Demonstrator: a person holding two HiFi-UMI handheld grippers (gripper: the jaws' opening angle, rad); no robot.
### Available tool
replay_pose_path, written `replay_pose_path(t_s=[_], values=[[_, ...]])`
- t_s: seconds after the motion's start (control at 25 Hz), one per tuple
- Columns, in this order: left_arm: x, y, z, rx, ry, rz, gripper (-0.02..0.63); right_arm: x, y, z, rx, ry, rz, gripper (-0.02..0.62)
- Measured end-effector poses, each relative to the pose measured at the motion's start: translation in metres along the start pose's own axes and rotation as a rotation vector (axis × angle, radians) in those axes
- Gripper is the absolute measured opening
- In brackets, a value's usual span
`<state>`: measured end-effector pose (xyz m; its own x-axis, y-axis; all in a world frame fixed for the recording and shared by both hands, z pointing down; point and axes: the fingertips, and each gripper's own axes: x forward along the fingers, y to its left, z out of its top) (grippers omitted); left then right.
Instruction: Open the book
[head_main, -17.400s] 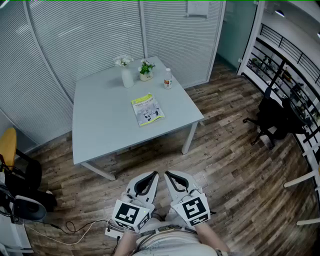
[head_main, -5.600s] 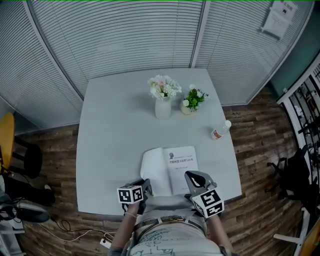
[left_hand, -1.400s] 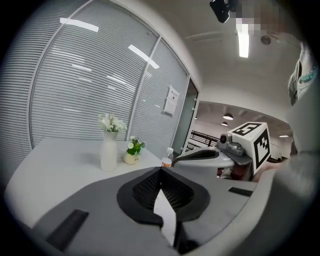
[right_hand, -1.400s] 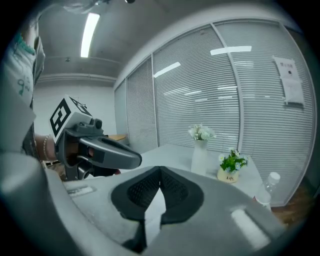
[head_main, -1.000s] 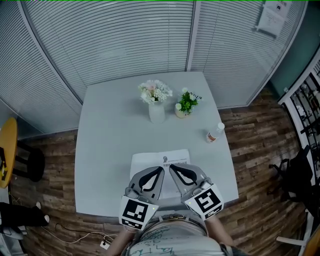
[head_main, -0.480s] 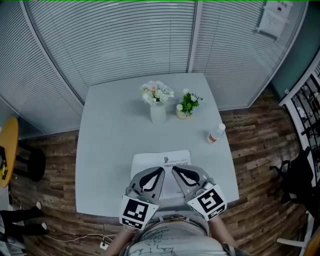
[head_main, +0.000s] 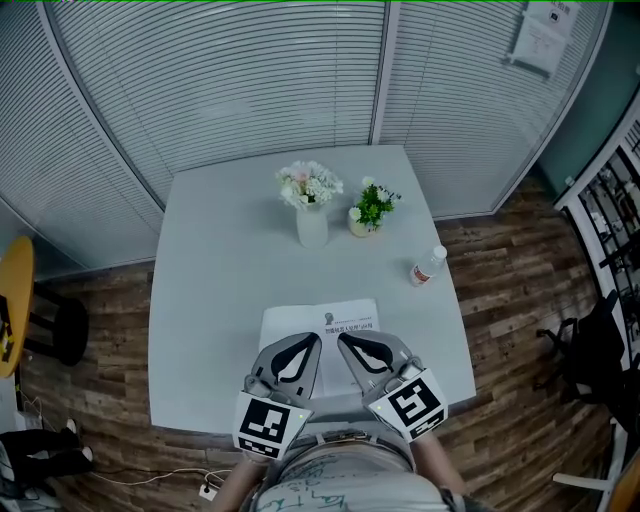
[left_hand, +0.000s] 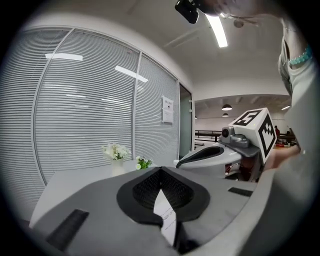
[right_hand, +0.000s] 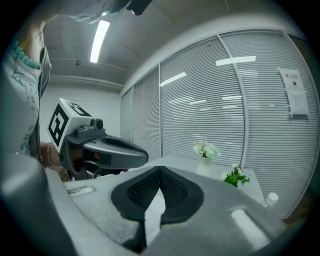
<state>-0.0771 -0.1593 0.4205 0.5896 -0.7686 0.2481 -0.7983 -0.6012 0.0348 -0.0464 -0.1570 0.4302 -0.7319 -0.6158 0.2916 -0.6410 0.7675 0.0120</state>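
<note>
The left tongs (left_hand: 160, 170) are closed, tips touching and nothing pinched; a sliver of printed page shows through the slit behind the tips. The right tongs (right_hand: 160, 171) look the same: tips together, empty. Both point slightly downward, side by side, over the near part of the book (head_main: 345, 317). Whether they touch it cannot be told. The book lies open, pages up, close to the near edge of the tabletop (head_main: 220, 280).

The book appears to be open already, so the step seems done or nearly so. If another leaf had to be turned, it would be best to part one pair of tongs and catch only the free edge of a single leaf. That leaf would then be carried in an arc over the spine. The other tongs could press the opposite page flat, so the book does not slide toward the edge.

The tabletop is pale and smooth. Well beyond the book stands a vase (head_main: 311, 205) of flowers, with a small plant (head_main: 368, 208) just beside it. A bottle (head_main: 427, 267) sits near the right edge. Blinds (head_main: 250, 90) close off the far side, and the floor (head_main: 520, 280) is wood.
</note>
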Motion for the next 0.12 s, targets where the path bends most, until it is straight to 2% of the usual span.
replay_pose_path(t_s=[0.12], values=[[-0.0016, 0.0030, -0.0032, -0.002, 0.005, 0.007, -0.002, 0.0003, 0.0020, -0.0047, -0.005, 0.013, 0.000, 0.002]])
